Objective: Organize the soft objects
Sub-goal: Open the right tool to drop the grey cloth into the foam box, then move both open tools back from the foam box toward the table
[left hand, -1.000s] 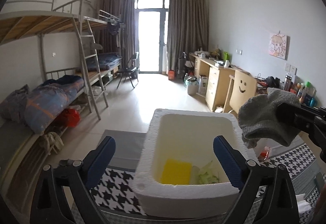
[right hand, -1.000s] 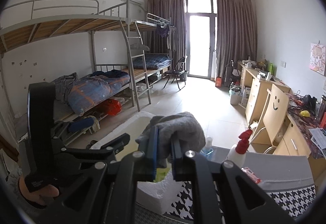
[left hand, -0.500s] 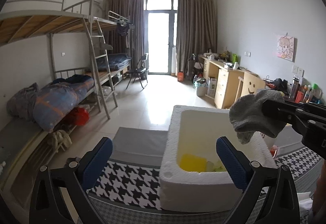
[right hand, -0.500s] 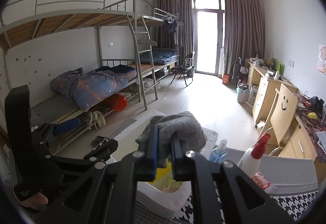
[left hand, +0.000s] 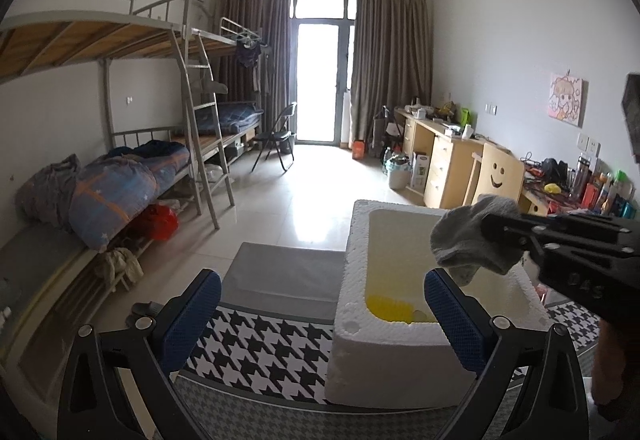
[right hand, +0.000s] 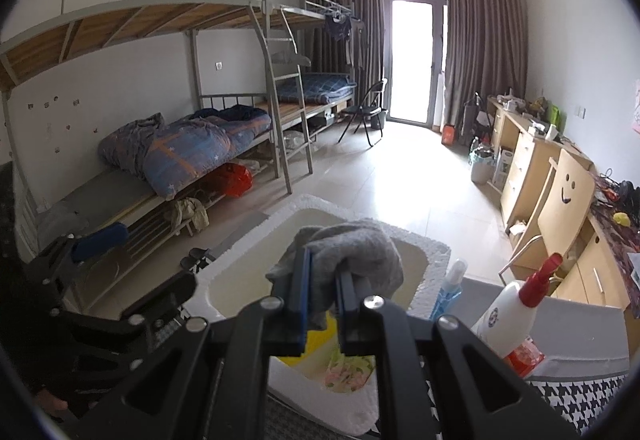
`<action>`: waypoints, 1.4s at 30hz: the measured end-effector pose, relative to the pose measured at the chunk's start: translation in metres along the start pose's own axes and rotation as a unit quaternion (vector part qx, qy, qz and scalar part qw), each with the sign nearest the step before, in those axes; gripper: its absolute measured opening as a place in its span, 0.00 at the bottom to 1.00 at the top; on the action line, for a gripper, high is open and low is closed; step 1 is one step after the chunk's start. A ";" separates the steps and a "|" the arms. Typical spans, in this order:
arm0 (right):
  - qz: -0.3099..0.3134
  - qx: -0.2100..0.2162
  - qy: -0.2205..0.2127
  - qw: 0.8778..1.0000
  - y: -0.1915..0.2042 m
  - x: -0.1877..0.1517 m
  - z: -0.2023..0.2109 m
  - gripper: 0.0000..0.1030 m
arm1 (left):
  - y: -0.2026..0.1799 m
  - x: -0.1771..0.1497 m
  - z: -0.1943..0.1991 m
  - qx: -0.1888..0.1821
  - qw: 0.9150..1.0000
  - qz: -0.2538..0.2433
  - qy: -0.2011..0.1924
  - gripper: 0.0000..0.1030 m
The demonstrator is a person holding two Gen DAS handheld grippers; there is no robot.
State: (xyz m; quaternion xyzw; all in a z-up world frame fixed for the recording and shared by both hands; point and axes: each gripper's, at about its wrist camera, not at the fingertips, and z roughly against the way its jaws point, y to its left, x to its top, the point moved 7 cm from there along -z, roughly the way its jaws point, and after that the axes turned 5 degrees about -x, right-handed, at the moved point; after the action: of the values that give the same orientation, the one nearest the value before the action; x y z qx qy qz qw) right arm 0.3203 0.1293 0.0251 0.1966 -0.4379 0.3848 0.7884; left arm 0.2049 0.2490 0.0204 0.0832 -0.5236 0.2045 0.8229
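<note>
Right wrist view: right gripper (right hand: 322, 304) pinches a grey sock (right hand: 352, 260) above the foam box (right hand: 240, 256), poised for dropping; left gripper (left hand: 320, 304), at nine o'clock, gapes empty.

The white foam box (left hand: 360, 320) stands open at the top, its upper hollow free for entry from above. Deep inside it, a yellow item (left hand: 390, 310) and a floral cloth (right hand: 346, 370) cover the bottom. Just right of the box, a blue spray bottle (right hand: 450, 290) and a red-capped white bottle (right hand: 516, 304) stand upright, crowding that side. Left of the box, the houndstooth cloth (left hand: 256, 348) lies bare.
</note>
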 end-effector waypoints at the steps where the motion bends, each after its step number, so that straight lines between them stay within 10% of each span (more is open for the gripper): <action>1: 0.002 -0.002 0.004 1.000 0.000 0.000 -0.003 0.14 | 0.000 0.000 0.001 0.001 1.000 -0.001 -0.001 0.99; 10: 0.009 -0.006 0.040 0.999 0.001 -0.008 -0.019 0.16 | 0.003 -0.001 0.005 0.004 1.000 -0.002 -0.004 0.99; 15: -0.005 -0.008 0.046 0.999 -0.002 -0.008 -0.020 0.60 | 0.004 -0.002 0.005 0.006 1.000 0.001 -0.002 0.99; 42: -0.006 -0.023 -0.008 1.000 -0.016 -0.001 0.033 0.76 | -0.024 0.003 0.033 0.003 1.000 -0.017 -0.016 0.99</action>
State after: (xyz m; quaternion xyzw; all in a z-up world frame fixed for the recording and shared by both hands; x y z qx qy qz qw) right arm 0.3145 0.0978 0.0430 0.1842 -0.4518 0.3682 0.7915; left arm 0.1892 0.2163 0.0395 0.0977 -0.5348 0.1904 0.8174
